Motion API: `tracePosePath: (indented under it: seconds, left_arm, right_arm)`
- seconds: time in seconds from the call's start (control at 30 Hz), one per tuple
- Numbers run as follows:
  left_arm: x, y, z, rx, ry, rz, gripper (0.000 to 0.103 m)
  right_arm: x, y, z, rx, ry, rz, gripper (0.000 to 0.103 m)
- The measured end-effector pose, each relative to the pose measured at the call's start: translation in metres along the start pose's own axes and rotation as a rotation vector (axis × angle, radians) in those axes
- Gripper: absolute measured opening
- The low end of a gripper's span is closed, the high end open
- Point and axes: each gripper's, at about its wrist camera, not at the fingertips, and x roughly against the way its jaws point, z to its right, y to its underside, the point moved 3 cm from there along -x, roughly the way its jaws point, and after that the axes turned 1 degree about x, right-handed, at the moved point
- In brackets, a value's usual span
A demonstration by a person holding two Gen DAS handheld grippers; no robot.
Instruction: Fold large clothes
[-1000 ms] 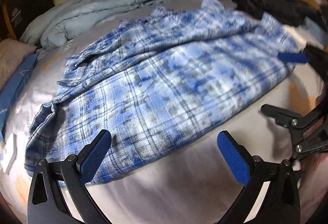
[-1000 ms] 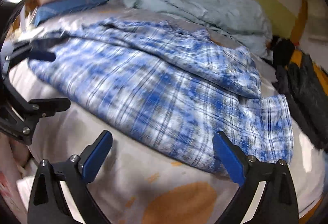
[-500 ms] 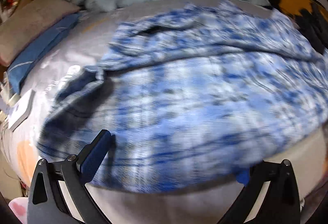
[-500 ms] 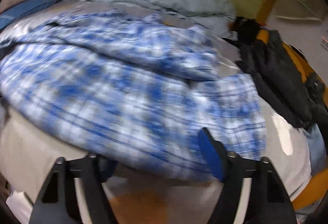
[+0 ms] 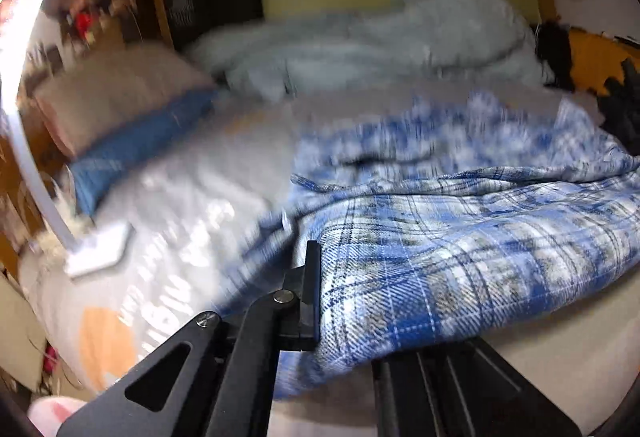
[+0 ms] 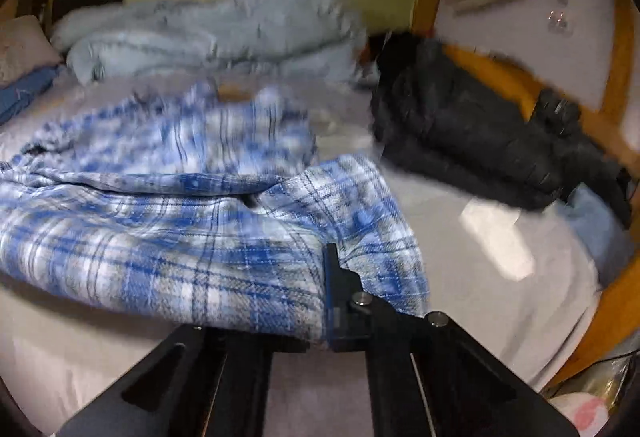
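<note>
A blue and white plaid shirt [image 5: 460,237] lies across the bed, and it also shows in the right wrist view [image 6: 168,229]. My left gripper [image 5: 324,301] is shut on the shirt's near left edge and holds the cloth lifted off the bed. My right gripper [image 6: 320,297] is shut on the shirt's near right edge, with cloth draped over its left finger. The far part of the shirt is bunched and blurred.
A light blue duvet [image 5: 360,45] is heaped at the head of the bed. A pillow [image 5: 116,93] lies at the far left. Dark clothes [image 6: 480,125] lie at the right by the orange bed frame [image 6: 616,289]. A white box [image 5: 100,249] sits on the printed sheet.
Both grippers were open in front of the shirt's near edge. They moved onto the edge, shut on it and lifted it, and the views tilted up toward the headboard.
</note>
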Motion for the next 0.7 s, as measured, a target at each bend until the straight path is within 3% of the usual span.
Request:
tracePosePath:
  seconds: [0.13, 0.23, 0.33, 0.47, 0.53, 0.7]
  left_arm:
    - [0.033, -0.011, -0.011, 0.030, 0.054, 0.096, 0.005]
    - [0.056, -0.013, -0.018, 0.042, 0.073, 0.113, 0.005]
    - [0.065, -0.014, -0.024, 0.060, 0.098, 0.069, 0.005]
    - [0.062, -0.023, -0.022, 0.046, 0.183, 0.041, 0.005]
    - [0.054, -0.033, -0.017, 0.035, 0.172, 0.008, 0.005]
    - [-0.001, -0.068, -0.006, 0.002, 0.191, -0.143, 0.006]
  right_arm:
    - [0.027, -0.015, 0.020, -0.101, -0.028, 0.061, 0.003]
    - [0.060, -0.018, 0.033, -0.147, -0.046, 0.111, 0.003]
    - [0.075, -0.016, 0.034, -0.128, -0.067, 0.102, 0.003]
    - [0.072, -0.019, 0.030, -0.077, -0.055, 0.076, 0.003]
    - [0.058, -0.027, 0.030, -0.074, -0.059, 0.040, 0.003]
    - [0.015, -0.058, 0.028, -0.092, -0.101, -0.038, 0.004]
